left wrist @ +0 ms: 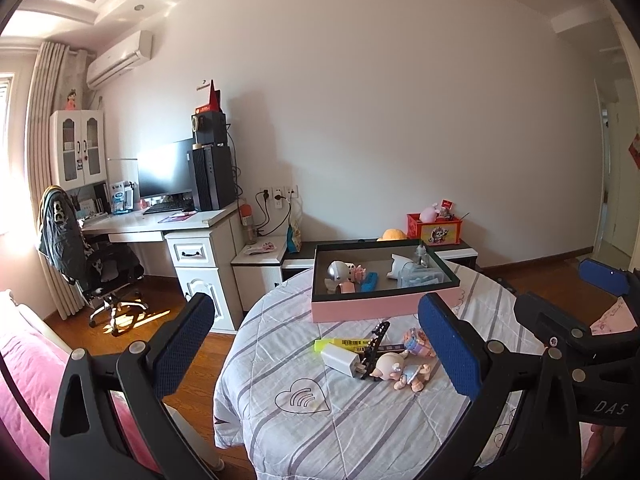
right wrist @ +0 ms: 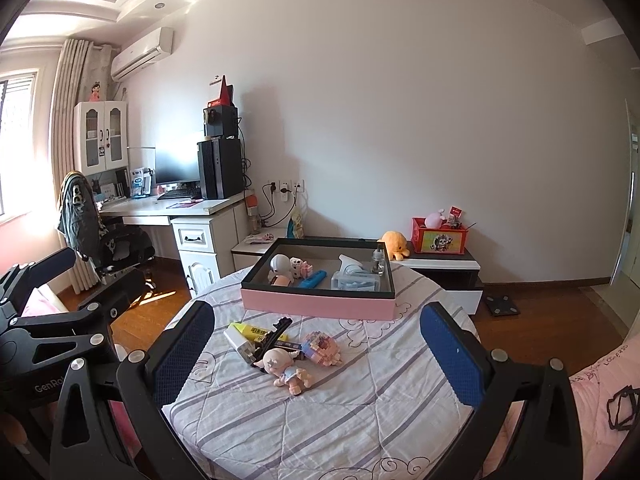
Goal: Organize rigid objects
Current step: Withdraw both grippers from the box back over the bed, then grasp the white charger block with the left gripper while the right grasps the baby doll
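Pink-sided shallow cardboard tray already holds several items; small loose toy pile remains on quilted table, both grippers' fingers wide, empty.

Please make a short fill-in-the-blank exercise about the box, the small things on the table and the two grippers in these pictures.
1. The outer wall of the box is ____ in colour.
2. The doll lies ____ the box, on the cloth.
3. The left gripper and the right gripper are both ____, holding nothing.
4. The highlighter near the charger is ____ in colour.

Missing words: pink; outside; open; yellow
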`<state>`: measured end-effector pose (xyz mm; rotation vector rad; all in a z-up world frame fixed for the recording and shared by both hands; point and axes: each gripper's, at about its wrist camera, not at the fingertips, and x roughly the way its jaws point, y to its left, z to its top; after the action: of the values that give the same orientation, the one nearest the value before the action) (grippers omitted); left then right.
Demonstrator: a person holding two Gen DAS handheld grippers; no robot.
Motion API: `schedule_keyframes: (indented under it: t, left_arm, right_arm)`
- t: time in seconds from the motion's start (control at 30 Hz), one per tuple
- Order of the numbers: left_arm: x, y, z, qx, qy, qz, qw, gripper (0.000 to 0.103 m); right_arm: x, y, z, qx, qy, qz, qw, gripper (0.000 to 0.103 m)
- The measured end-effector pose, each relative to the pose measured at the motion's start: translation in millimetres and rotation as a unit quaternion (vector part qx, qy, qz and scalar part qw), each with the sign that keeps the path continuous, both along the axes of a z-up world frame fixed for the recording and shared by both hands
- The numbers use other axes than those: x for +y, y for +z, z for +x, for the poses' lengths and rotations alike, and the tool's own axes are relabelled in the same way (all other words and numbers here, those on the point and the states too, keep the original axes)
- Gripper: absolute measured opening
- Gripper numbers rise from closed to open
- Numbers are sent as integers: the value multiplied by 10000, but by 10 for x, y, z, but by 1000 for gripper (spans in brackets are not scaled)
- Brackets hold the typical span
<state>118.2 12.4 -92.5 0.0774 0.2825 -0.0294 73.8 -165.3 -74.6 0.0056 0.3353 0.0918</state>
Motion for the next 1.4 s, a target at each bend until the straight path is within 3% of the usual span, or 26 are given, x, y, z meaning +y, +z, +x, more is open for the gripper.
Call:
schedule_keyframes:
  t: [0.43, 0.63, 0.93, 1.2, 1.4]
  left_arm:
    - [-30, -437, 448, 674, -88, 36, 9977, 103]
    - [-75, -845, 745, 1348, -191, 114, 9906, 103]
    - [-26, -1313, 1140, 2046, -138, 199, 9786, 103]
    - [-28, -1540, 1449, 2331, -307, 166, 9718, 103]
    - [-15, -1592, 1634, 2335, -220, 231, 9718, 103]
  right_arm:
    - [-39, -351, 407, 633, 29, 5, 9980, 103]
    - [-91, -726, 690, 1185, 81, 5, 9929, 103]
    - [-65, -1261, 1112, 1910, 258, 127, 9812, 103]
    - [-7, -1483, 1360, 2228, 329, 113, 9742, 103]
    - [-13, -1515, 1514, 2278, 314, 248, 9729, 103]
